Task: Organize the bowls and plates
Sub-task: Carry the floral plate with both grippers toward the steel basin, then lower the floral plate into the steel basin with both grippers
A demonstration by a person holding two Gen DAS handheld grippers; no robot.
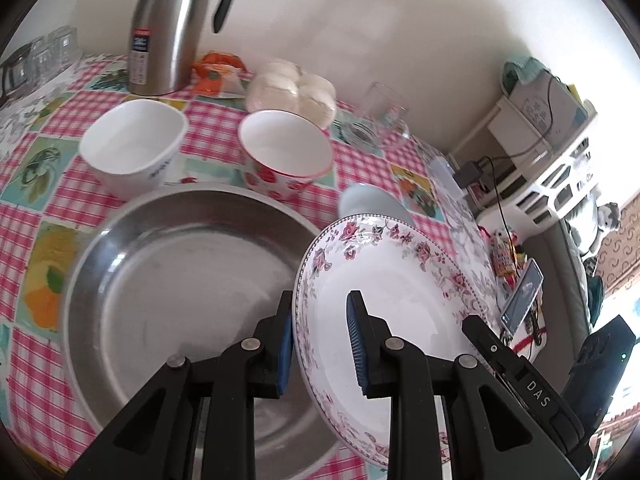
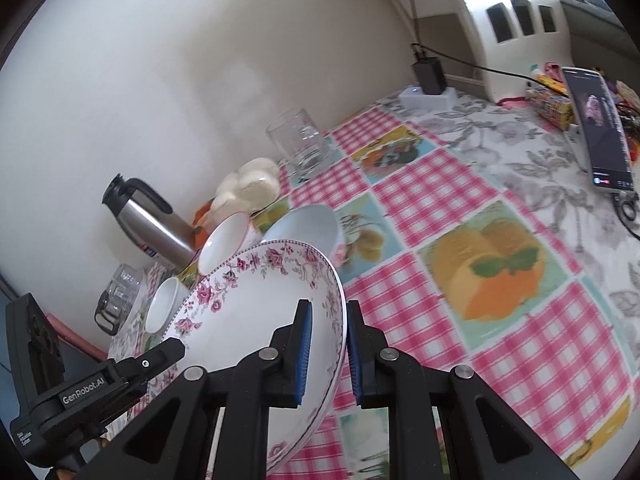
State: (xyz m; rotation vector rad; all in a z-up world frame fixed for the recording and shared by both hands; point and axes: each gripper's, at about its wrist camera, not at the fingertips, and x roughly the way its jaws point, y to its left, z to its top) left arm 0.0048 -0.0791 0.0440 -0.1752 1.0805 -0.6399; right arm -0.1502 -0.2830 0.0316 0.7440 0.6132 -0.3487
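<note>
A white plate with a pink floral rim (image 1: 396, 292) is held tilted above the table between both grippers. My left gripper (image 1: 320, 340) is shut on its left edge; my right gripper (image 2: 326, 350) is shut on its right edge, and the plate shows in the right wrist view (image 2: 256, 304) too. Under it to the left lies a large steel plate (image 1: 176, 280). Behind stand a white square bowl (image 1: 132, 144), a strawberry-patterned bowl (image 1: 286, 152) and a pale blue bowl (image 1: 372, 204), also seen from the right wrist (image 2: 308, 224).
A steel thermos (image 1: 172, 28), a bag of white buns (image 1: 292, 88), a drinking glass (image 1: 386, 108) and an ashtray (image 1: 360, 134) stand along the wall. Several glasses (image 1: 44, 56) sit far left. A phone (image 2: 600, 128), charger (image 2: 430, 72) and snacks lie at the table's right.
</note>
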